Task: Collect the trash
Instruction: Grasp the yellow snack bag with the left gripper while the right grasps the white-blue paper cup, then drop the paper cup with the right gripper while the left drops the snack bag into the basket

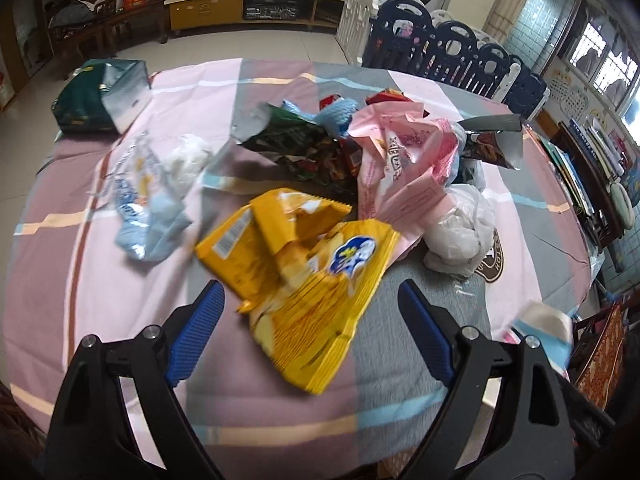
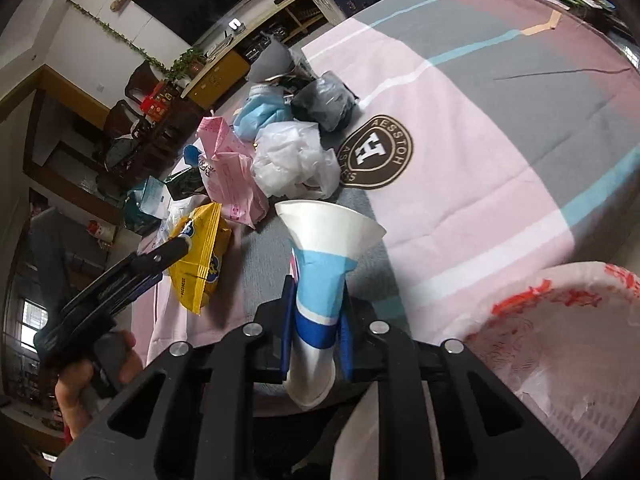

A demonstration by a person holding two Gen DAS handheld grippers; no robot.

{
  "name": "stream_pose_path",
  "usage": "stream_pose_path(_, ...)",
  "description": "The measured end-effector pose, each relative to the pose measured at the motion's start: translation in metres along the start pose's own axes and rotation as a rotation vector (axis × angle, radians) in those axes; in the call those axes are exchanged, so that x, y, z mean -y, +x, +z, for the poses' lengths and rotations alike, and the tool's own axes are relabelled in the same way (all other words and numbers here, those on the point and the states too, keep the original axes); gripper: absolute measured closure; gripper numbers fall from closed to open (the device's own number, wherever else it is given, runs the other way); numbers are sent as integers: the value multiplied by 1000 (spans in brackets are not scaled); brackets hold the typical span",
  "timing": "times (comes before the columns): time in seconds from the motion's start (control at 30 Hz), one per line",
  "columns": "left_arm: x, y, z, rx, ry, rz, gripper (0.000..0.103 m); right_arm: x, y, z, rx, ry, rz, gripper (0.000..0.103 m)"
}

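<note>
A pile of trash lies on the table's patchwork cloth (image 1: 280,408). My left gripper (image 1: 312,300) is open, its blue pads on either side of a crumpled yellow snack bag (image 1: 304,264), just above it. Behind lie a pink plastic bag (image 1: 400,160), a white plastic bag (image 1: 460,232), a dark green snack bag (image 1: 304,148) and a pale blue wrapper (image 1: 140,200). My right gripper (image 2: 316,332) is shut on a squashed paper cup (image 2: 320,280), white with blue bands, held over the table's near edge. The left gripper also shows in the right wrist view (image 2: 120,280).
A white bin lined with a red-printed bag (image 2: 560,340) stands at the lower right of the right wrist view. A dark green gift bag (image 1: 100,96) sits at the table's far left. Navy and white playpen panels (image 1: 440,40) stand behind the table.
</note>
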State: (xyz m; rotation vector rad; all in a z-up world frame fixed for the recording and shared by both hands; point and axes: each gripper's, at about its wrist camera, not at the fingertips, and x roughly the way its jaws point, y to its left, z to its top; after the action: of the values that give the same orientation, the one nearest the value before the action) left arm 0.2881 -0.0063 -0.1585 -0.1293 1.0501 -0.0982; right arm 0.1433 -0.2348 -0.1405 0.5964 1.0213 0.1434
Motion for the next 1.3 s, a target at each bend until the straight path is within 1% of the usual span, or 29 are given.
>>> stream_pose_path(0.03,3,5,1,-5,5,1,30,3,-6,-1,7,-3,-7,83)
stream_pose_path(0.07,5,10,1,-18,18,-1,53,3,-7,-3,15,-9,-12,83)
stream_pose_path(0.1,6,15,1,-30,27,-1,59,4,-15,-5,23,-16,-20,83)
stream_pose_path(0.13,6,16,-2,-25,29,1,62,5,-18,-6,29,-22,-27,83)
stream_pose_path(0.17,4,13,-5,-4,27,7,72,6,-21,-7,32,-25,-30,83)
stream_pose_path(0.23,-1,6,-9,14,16,11,79,4,-24,-8,40,-28,-33,83)
stream_pose_path(0.3,-7,-9,-16,45,-18,17,80,1,-28,-9,52,-36,-36,83)
stream_pose_path(0.37,-12,-31,-25,88,-46,41,80,-4,-33,-10,67,-47,-22,83)
stream_pose_path(0.5,-18,-85,-54,211,-76,100,80,-21,-40,-15,89,-96,-15,83)
stream_pose_path(0.63,-23,-123,-75,272,-73,151,80,-39,-53,-21,108,-140,-9,83)
stream_pose_path(0.8,-27,-163,-94,324,-54,160,80,-58,-76,-33,137,-185,6,83)
stream_pose_path(0.9,-22,-179,-106,343,-35,152,80,-63,-91,-39,156,-206,0,83)
stream_pose_path(1.07,-3,-193,-124,352,4,136,80,-60,-115,-45,187,-218,-17,83)
stream_pose_path(1.2,22,-198,-138,351,65,103,80,-48,-135,-48,216,-227,-61,83)
stream_pose_path(1.3,38,-198,-146,345,121,85,80,-30,-146,-51,226,-211,-103,83)
